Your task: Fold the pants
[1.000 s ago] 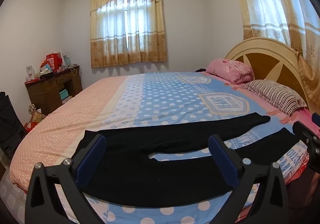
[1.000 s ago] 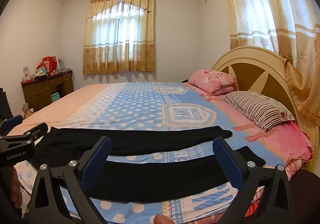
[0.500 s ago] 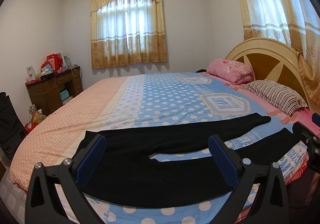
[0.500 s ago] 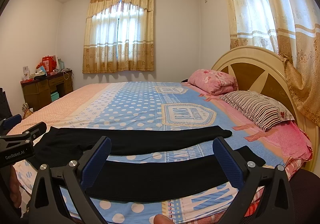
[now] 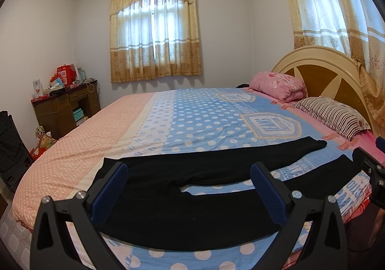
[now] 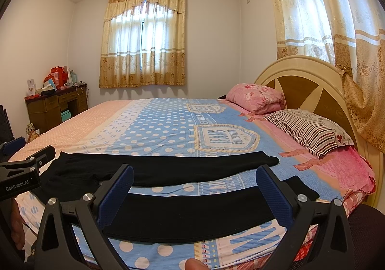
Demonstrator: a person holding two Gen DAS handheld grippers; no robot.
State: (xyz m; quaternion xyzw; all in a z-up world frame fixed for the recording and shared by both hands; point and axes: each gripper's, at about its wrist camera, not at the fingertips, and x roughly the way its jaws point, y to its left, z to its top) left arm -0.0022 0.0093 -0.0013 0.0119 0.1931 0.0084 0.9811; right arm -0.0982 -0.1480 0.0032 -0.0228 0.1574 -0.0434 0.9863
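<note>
The bed (image 5: 149,125) is carrying the black pants (image 5: 192,207), which are lying flat along its near edge with the two legs spread apart toward the headboard (image 6: 312,82). Both the left gripper (image 5: 190,188) and the right gripper (image 6: 195,190) are hovering wide open, gripping nothing. The near leg is sitting close to the edge, so a careless pull risks dragging it off; pinching the bedsheet (image 6: 168,130) too would likely be spoiling the fold.

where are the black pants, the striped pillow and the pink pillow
black pants (image 5: 192,212), left wrist view, near leg by the seat
striped pillow (image 6: 310,130), right wrist view, middle of its top
pink pillow (image 6: 255,98), right wrist view, middle of its front
</note>
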